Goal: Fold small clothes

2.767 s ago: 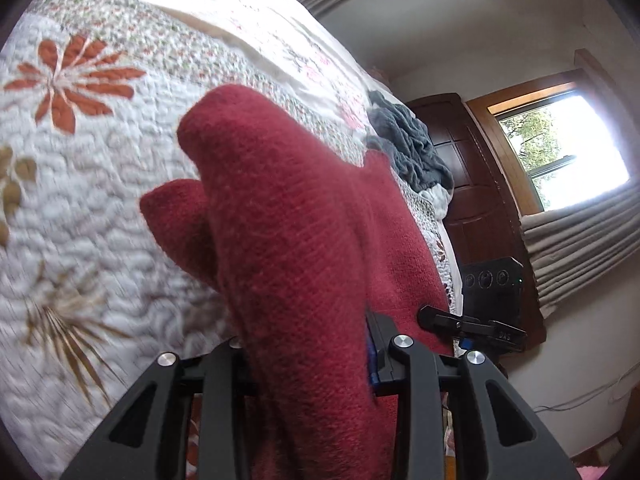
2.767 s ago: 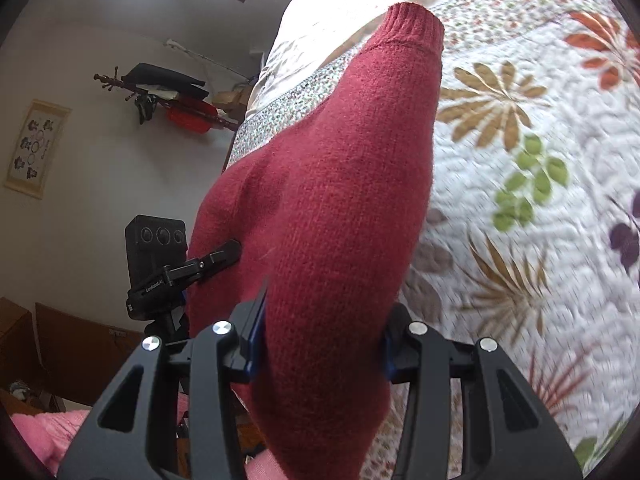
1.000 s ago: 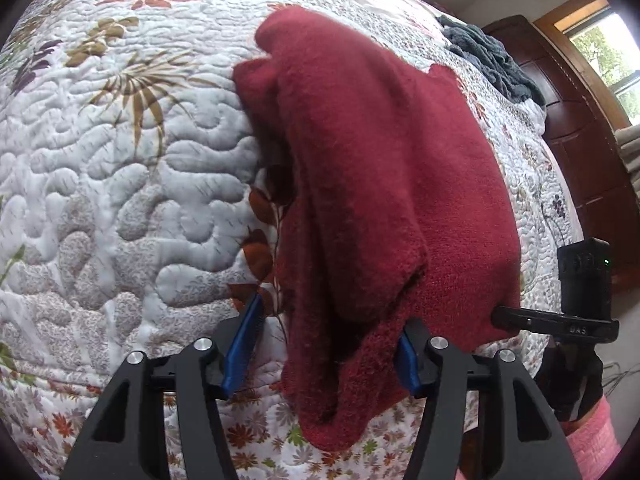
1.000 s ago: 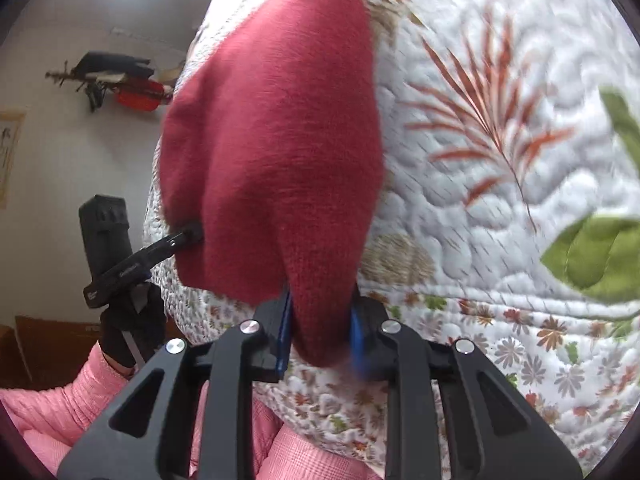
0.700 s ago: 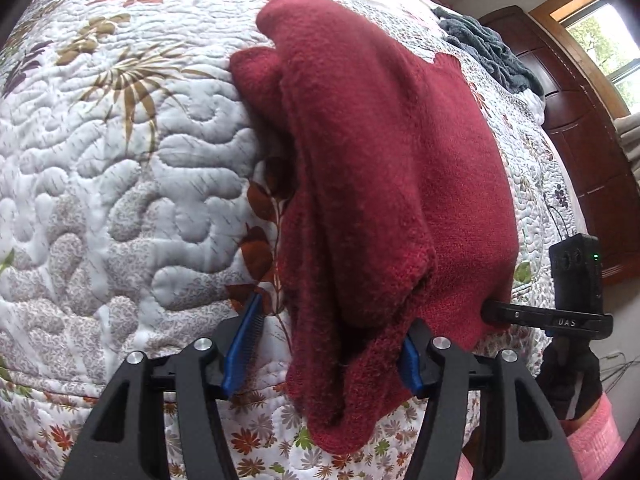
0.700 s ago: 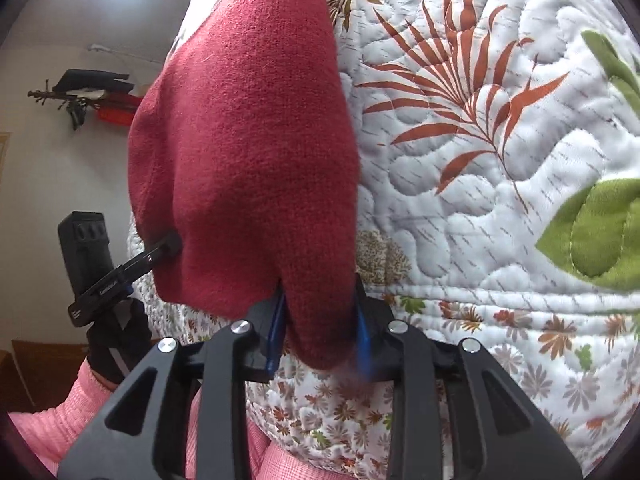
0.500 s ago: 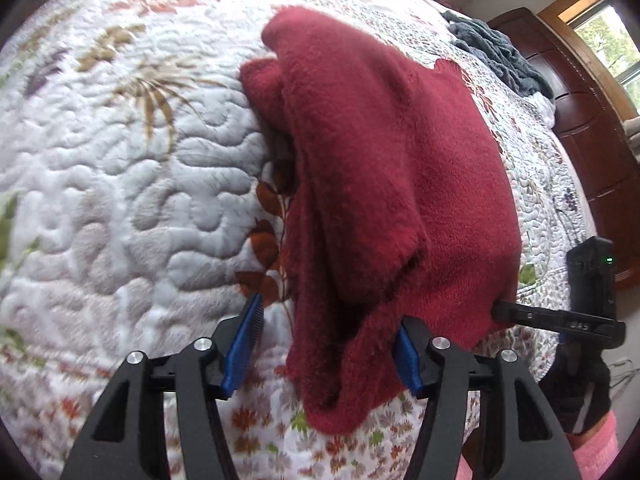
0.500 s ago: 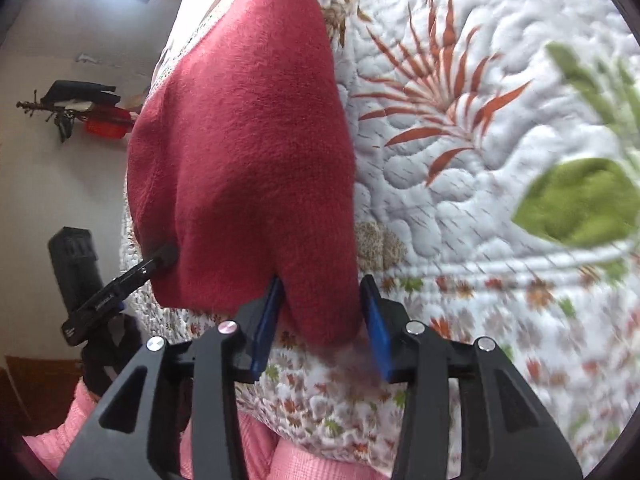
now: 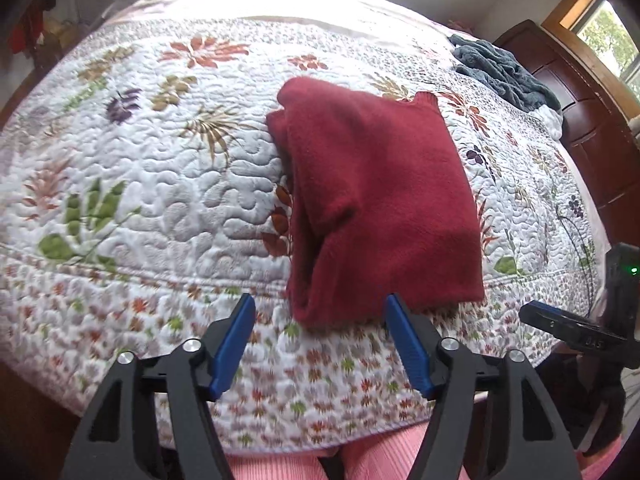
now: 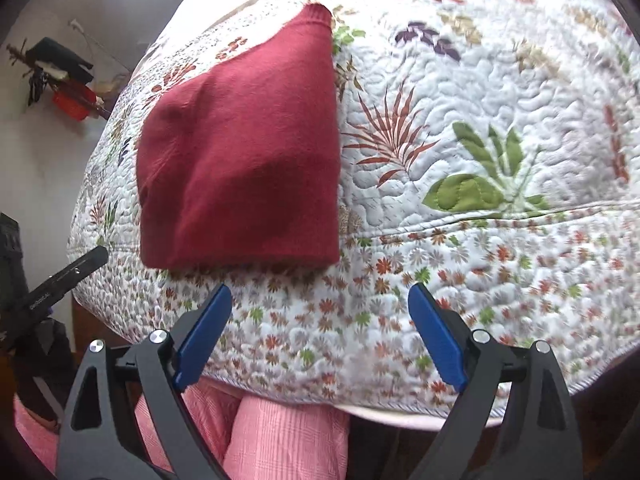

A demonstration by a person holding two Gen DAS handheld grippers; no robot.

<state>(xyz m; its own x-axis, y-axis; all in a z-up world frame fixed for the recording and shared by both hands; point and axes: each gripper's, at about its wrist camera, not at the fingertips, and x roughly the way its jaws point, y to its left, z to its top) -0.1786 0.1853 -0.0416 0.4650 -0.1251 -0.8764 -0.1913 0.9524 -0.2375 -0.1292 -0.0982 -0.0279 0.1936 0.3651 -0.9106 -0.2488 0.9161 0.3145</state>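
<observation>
bed point(image 9: 160, 208) with floral quilt fills most of both views; the near edge drops off toward the person's pink-clad legs point(image 10: 280, 432); no counter in shot

red sweater point(image 9: 380, 208) lies on the quilt at the near edge, right of centre in the left wrist view, left of centre in the right wrist view point(image 10: 240, 152); reads as a compact, roughly rectangular bundle; layered edges show along its left side in the left view, so more than 1 fold looks done; 1 ribbed corner pokes out at the far end; near edge is thick and rounded, slightly overhanging the quilt's border band

judgement on progress: this garment looks folded and set down; shape is a bit lumpy on the left side, could take a squaring-up or flattening pass, but the main fold work on it appears finished; left to do, as far as visible: the grey-blue garment point(image 9: 504, 68) heaped at the far right of the bed, beside the dark wooden furniture point(image 9: 592, 120), looks unfolded; cannot tell if it is part of the task

left hand-held gripper point(image 9: 320, 340): blue pads spread wide, nothing between them, just short of the sweater's near edge, not touching it

right hand-held gripper point(image 10: 320, 328): pads spread wide too, empty, near the sweater's near right corner, apart from it

containers: none visible; no basket, drawer or bin in either view, so nothing to report on contents; the folded sweater sits bare on the quilt
</observation>
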